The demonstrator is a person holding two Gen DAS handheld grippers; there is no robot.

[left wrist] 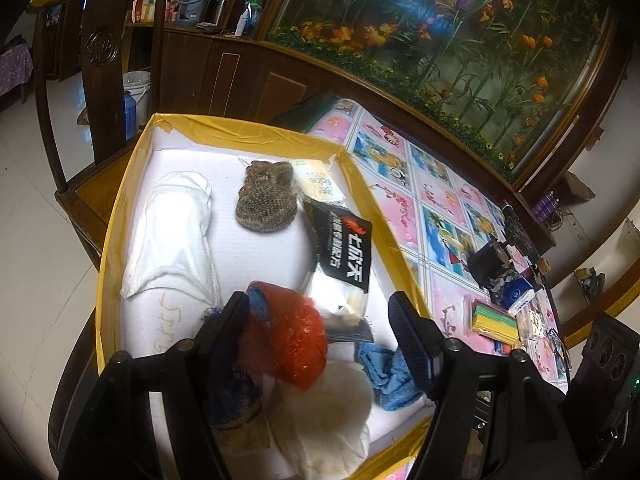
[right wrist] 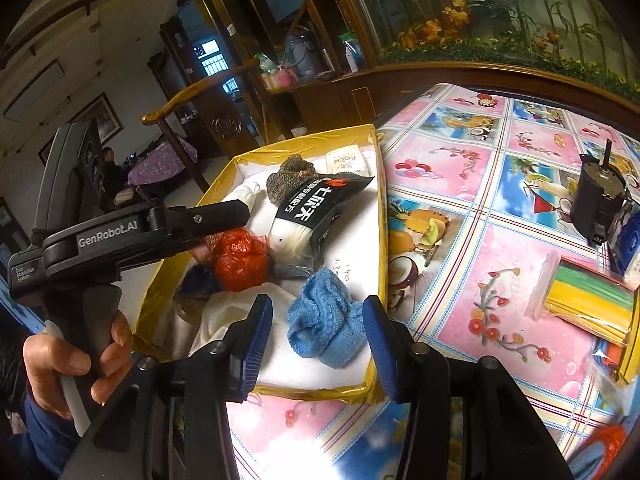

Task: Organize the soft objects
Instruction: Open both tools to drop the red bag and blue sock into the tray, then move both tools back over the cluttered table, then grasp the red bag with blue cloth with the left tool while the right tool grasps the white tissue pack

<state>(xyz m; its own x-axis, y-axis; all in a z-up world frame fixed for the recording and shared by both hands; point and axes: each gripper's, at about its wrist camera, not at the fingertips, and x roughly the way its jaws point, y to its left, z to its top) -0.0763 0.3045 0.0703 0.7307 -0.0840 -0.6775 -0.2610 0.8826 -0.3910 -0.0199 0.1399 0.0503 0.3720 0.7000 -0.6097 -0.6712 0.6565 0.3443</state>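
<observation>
A white box with a yellow taped rim (left wrist: 120, 208) holds the soft things: a white towel (left wrist: 172, 240), a brown knit pouch (left wrist: 266, 200), a black-labelled packet (left wrist: 344, 252), a red mesh ball (left wrist: 288, 340), a cream cloth (left wrist: 324, 412) and a blue knit piece (left wrist: 388, 376). My left gripper (left wrist: 320, 332) is open over the box's near end; the red mesh ball lies by its left finger, clear of the right one. My right gripper (right wrist: 316, 336) is open, straddling the blue knit piece (right wrist: 324, 320), which rests on the box floor with a gap at the left pad.
The box sits at the left edge of a table with a pink picture cloth (right wrist: 500, 260). On the cloth stand a black cylinder device (right wrist: 600, 208) and a pack of yellow-green strips (right wrist: 588, 300). A hand (right wrist: 60, 360) holds the left gripper's handle. A wooden chair (left wrist: 100, 40) stands behind.
</observation>
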